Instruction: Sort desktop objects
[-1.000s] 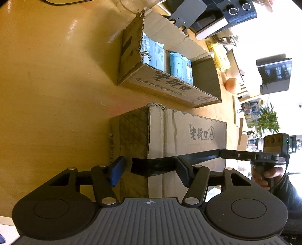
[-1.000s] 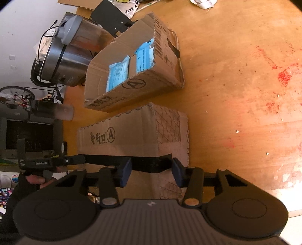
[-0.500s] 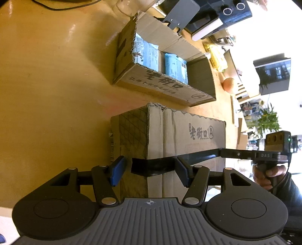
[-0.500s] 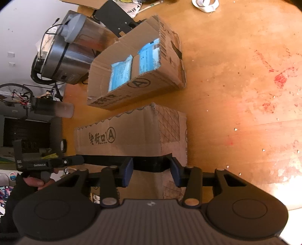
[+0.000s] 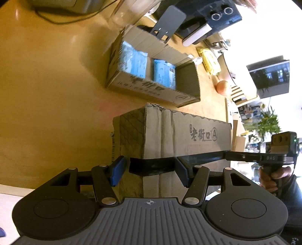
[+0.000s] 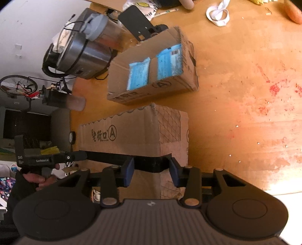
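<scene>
A long black strip runs across the near side of a closed cardboard box. My left gripper is shut on one end of it. The other end sits between the blue pads of my right gripper, also shut on it, in front of the same box. Each view shows a hand holding the opposite gripper. Behind the closed box stands an open cardboard box with blue packs inside.
The wooden table is bare to the right, with red stains. At the back are a steel appliance, a blender jar, a black bracket, a white tape loop and a yellow packet. The table's near edge is close below.
Both grippers rose with the strip. The open box and the table look smaller and farther off, while the closed box kept its place under the grippers. The right jaws narrowed slightly.
</scene>
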Demonstrator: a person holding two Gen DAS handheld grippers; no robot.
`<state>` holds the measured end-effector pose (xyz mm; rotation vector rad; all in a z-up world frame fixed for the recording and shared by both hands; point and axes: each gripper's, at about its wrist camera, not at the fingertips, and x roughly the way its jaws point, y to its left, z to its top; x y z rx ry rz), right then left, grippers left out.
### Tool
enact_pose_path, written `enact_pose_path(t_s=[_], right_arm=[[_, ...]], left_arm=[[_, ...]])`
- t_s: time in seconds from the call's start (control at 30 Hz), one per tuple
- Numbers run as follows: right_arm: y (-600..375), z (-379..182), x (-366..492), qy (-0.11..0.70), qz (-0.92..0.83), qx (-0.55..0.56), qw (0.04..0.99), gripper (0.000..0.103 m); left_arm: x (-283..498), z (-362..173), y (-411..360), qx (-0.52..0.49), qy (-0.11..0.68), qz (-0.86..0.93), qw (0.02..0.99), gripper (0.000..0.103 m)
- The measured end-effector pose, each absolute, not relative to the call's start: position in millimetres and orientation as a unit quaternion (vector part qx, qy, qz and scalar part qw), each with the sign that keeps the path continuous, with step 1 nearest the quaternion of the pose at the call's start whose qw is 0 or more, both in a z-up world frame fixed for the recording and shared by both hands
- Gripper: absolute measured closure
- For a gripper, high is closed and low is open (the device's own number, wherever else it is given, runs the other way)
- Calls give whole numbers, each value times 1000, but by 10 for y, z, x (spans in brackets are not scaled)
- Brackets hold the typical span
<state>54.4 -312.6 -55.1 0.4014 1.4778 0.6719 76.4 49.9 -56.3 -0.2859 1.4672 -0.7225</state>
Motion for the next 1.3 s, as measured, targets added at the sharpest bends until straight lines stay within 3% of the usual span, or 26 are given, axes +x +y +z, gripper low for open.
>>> enact_pose_path(t_s=[0.37,1.3], right_arm=[[-3086,-264,702,667,285,179,665,68],[-2813,-353,1836,663,262,202,671,68]], left_arm=[[965,-242,314,-100,663,-313,673,47],[1994,-299,-20,-93,654,-324,677,47]])
